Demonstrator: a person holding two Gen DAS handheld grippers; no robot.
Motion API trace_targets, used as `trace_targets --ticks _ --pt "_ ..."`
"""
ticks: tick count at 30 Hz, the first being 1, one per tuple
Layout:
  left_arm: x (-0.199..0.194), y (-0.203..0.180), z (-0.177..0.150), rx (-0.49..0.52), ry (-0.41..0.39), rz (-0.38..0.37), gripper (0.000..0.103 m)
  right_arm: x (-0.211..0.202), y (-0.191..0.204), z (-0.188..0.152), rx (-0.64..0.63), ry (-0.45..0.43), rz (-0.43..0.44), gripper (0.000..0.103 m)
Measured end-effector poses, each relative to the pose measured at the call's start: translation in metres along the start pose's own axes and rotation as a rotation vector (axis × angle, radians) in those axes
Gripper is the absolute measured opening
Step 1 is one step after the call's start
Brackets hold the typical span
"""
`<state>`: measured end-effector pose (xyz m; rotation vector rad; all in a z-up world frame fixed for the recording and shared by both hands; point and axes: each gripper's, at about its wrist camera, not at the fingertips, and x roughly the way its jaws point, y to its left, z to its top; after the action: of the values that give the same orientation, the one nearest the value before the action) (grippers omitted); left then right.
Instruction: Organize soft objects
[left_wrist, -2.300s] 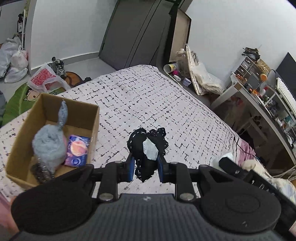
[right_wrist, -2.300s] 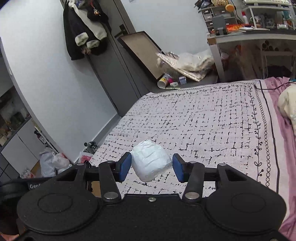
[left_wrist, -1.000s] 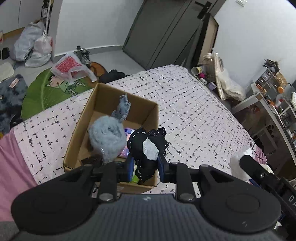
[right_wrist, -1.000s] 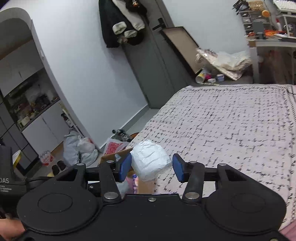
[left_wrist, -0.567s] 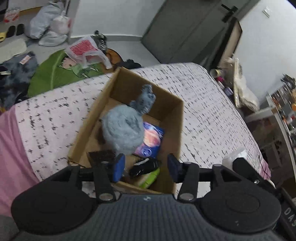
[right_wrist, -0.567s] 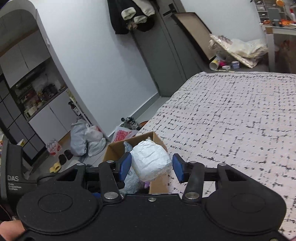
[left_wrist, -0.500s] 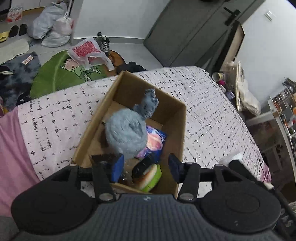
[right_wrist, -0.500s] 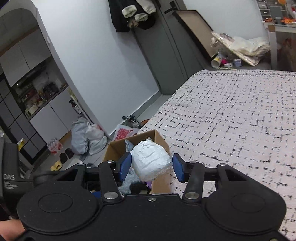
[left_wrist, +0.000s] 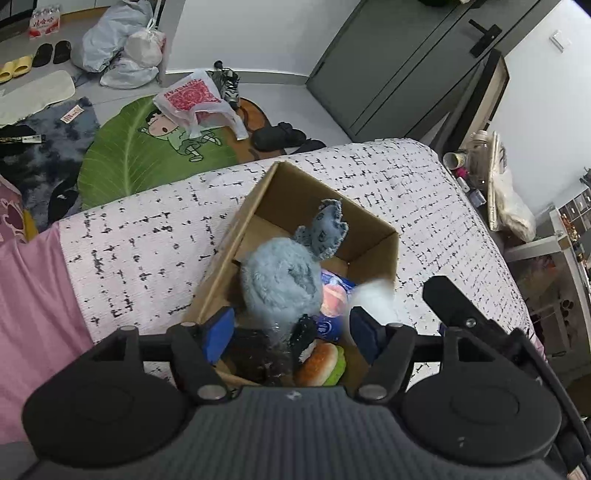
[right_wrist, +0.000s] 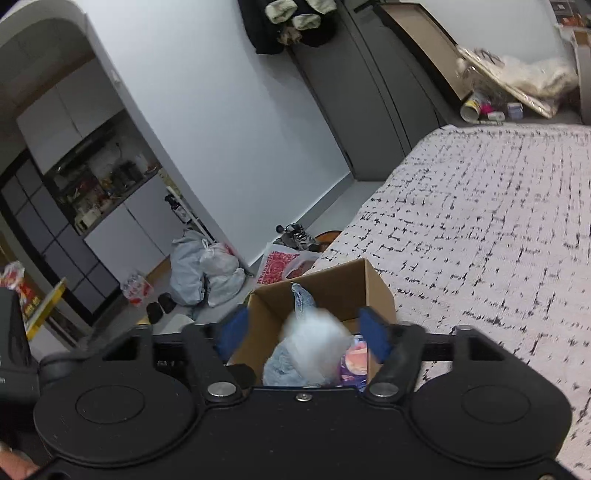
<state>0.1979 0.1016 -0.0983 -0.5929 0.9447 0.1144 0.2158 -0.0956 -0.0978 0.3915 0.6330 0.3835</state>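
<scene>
While both claws gape wide over the cardboard box, a white bundle hangs blurred between the right gripper fingers, touching neither.
Rounded, no clear long axis; under the left gripper, a grey plush stands ear-up beside a burger toy and black lace.

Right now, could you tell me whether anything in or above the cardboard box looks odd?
Yes: a white soft bundle is motion-blurred in mid-air over the cardboard box, between the open right gripper's fingers, touching neither. It looks just released, not yet settled.
</scene>
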Motion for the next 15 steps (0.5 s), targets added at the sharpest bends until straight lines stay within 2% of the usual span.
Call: trace_targets --ticks 5,10,12,15 --pt "-0.011 0.002 -0.001 -0.012 -0.045 0.004 0.077 -0.011 -0.008 0.0 0.034 -0.006 -0.032 0.08" --pt "-0.026 -0.006 -0.003 0.008 -0.107 0.023 0.078 -0.031 -0.009 0.004 0.046 -0.022 -0.066 0.093" --pt "-0.032 -0.01 -0.005 0.015 -0.112 0.027 0.082 -0.038 -0.01 0.007 0.048 -0.016 -0.082 0.093" --pt "-0.041 -0.018 -0.007 0.038 -0.12 0.04 0.083 -0.051 -0.012 0.011 0.052 -0.009 -0.096 0.093"
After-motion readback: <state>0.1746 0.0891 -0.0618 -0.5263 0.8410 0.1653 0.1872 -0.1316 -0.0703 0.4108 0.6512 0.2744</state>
